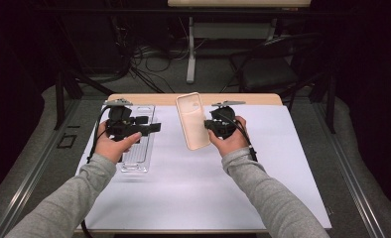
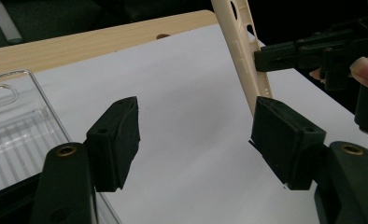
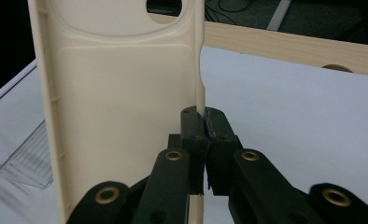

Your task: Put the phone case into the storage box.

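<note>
A cream phone case (image 1: 192, 120) is lifted above the white mat, its inner side facing up. My right gripper (image 1: 208, 125) is shut on its right long edge; in the right gripper view the jaws (image 3: 204, 125) pinch that rim of the cream case (image 3: 121, 93). My left gripper (image 1: 154, 128) hovers over a clear plastic case (image 1: 136, 148) lying on the mat's left side. Its jaws (image 2: 196, 135) stand wide open with nothing between them. Beyond them the cream case (image 2: 240, 46) stands on edge, and the right gripper (image 2: 289, 53) grips it. The clear case (image 2: 14, 126) lies at lower left.
A white mat (image 1: 193, 188) covers most of the wooden table (image 1: 253, 99), whose back strip has small holes. Behind the table stand a dark chair (image 1: 273, 64), a table leg and cables on the floor. The clear case (image 3: 18, 149) sits left of the held case.
</note>
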Demonstrator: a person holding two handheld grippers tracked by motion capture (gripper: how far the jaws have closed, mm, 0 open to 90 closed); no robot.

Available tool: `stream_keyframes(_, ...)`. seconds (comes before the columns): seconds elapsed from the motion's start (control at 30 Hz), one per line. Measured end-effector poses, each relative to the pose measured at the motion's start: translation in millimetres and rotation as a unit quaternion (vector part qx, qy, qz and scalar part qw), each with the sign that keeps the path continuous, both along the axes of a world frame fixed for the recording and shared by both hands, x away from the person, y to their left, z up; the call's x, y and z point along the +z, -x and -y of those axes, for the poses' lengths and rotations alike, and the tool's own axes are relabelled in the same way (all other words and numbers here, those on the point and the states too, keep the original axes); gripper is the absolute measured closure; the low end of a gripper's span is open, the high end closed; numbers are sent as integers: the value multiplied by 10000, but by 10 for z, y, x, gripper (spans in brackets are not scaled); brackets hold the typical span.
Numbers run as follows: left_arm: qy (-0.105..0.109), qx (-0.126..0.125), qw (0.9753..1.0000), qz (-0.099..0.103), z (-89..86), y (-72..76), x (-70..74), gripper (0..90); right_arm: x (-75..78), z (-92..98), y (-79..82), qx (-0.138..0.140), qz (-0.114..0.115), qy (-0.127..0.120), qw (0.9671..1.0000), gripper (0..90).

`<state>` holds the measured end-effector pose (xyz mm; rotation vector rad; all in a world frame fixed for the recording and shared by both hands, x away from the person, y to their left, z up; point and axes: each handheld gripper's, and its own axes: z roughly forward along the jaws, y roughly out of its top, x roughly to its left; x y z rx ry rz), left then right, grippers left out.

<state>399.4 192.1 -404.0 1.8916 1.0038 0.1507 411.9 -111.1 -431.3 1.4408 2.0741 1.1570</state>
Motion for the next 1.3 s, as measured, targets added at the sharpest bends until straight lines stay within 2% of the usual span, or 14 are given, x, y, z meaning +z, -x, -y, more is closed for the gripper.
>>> stream_keyframes(0.2, 145, -24, 9997, -175, 65, 20, 13, 342, -1, -34, 16, -68, 89, 58, 9999, 880)
stream_keyframes(0.33, 296, -24, 9988, -392, 120, 20, 8, 347, -4, -59, 25, -73, 143, 44, 9999, 880)
stream_keyframes(0.5, 323, 41, 9984, -459, 170, 18, 21, 354, -4, -84, 38, -63, 152, 26, 9999, 880)
stream_keyframes(0.83, 654, 139, 9947, -788, 222, 2, 9, 379, -7, -121, 53, -100, 146, -8, 9998, 880)
stream_keyframes(1.3, 583, 2, 9944, -878, 325, -41, -58, 480, -5, -184, 70, -40, 138, -54, 9999, 880)
